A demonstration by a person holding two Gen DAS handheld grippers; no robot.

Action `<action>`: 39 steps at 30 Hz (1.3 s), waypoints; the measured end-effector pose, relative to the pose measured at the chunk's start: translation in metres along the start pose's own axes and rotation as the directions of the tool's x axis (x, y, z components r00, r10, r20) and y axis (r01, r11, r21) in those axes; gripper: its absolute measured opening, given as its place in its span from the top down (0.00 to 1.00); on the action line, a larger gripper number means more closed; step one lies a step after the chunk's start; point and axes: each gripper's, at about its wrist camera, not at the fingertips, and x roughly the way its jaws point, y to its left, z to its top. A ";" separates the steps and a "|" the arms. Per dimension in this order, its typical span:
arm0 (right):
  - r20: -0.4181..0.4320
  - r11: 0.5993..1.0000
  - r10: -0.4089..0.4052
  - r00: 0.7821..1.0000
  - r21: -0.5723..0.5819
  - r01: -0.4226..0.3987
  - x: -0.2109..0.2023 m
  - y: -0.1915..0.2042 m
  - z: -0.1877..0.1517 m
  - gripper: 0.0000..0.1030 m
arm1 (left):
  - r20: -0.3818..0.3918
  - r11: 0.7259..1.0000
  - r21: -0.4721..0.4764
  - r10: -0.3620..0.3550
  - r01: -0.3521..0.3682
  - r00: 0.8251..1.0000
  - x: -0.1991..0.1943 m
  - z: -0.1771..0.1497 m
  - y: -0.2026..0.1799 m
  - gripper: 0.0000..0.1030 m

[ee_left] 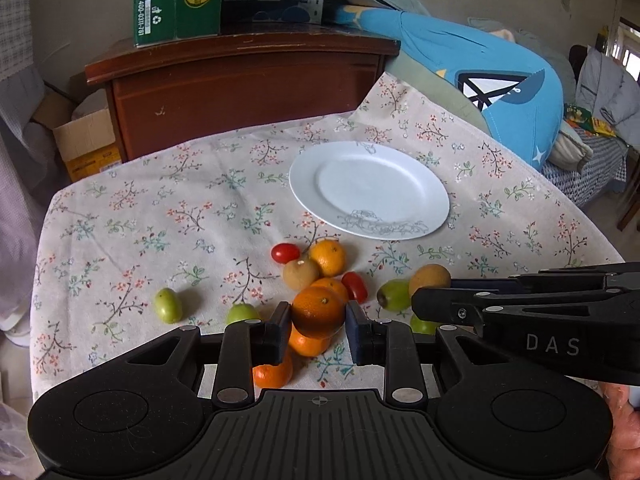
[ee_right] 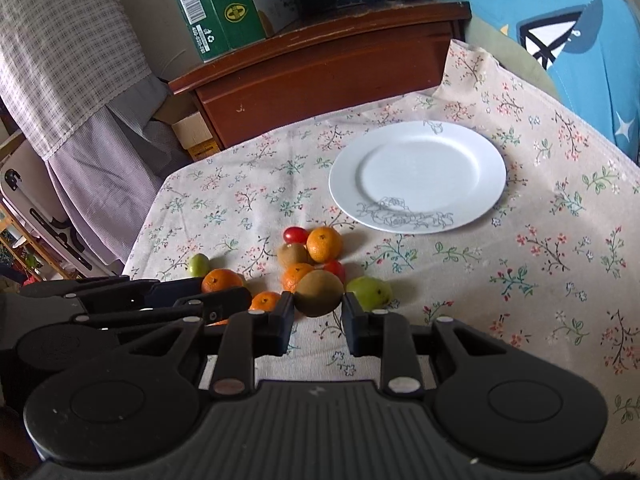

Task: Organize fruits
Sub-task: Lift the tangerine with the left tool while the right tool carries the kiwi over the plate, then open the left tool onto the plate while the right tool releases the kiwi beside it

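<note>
Fruit partly hides behind the tools: in the left wrist view the right hand-held gripper [ee_left: 416,304] covers a green fruit [ee_left: 422,325] at the pile's right edge, and one tangerine [ee_left: 272,374] is cut off by the left tool's frame. The left hand-held gripper [ee_left: 318,322] has its jaws closed against an orange [ee_left: 318,312], held above the desk [ee_left: 120,216]. The right hand-held gripper [ee_right: 318,316] clamps a brown kiwi [ee_right: 319,293] between its pads. Only the right wrist view shows the kiwi gripped; there the left hand-held gripper [ee_right: 240,298] comes in from the side. The white plate [ee_right: 492,168] lies beyond the pile, well apart.
</note>
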 end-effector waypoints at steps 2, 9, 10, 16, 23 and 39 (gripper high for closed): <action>0.015 1.000 0.007 1.000 -0.010 -0.007 -0.001 -0.001 0.007 0.75 | -0.001 0.999 0.033 -0.003 0.003 1.000 0.002 0.008 -0.001 0.75; 0.025 1.000 0.015 1.000 -0.026 -0.015 0.007 -0.012 0.031 0.75 | -0.009 0.998 0.053 -0.027 0.027 1.000 0.014 0.026 0.005 0.74; 0.029 0.999 0.008 1.000 -0.036 -0.007 0.008 -0.014 0.035 0.75 | -0.010 0.998 0.052 -0.027 0.027 1.000 0.016 0.029 0.007 0.74; 0.022 1.000 0.004 1.000 -0.028 -0.003 0.021 -0.031 0.051 0.75 | -0.011 0.998 0.026 -0.053 0.053 0.999 0.033 0.045 0.013 0.74; -0.004 1.000 -0.010 1.000 0.000 0.010 0.042 -0.053 0.067 0.75 | -0.005 0.996 0.020 -0.091 0.091 0.996 0.060 0.065 0.011 0.74; -0.054 0.996 -0.047 0.997 0.075 0.051 0.090 -0.091 0.087 0.75 | -0.037 0.990 0.005 -0.142 0.142 0.989 0.126 0.088 0.011 0.74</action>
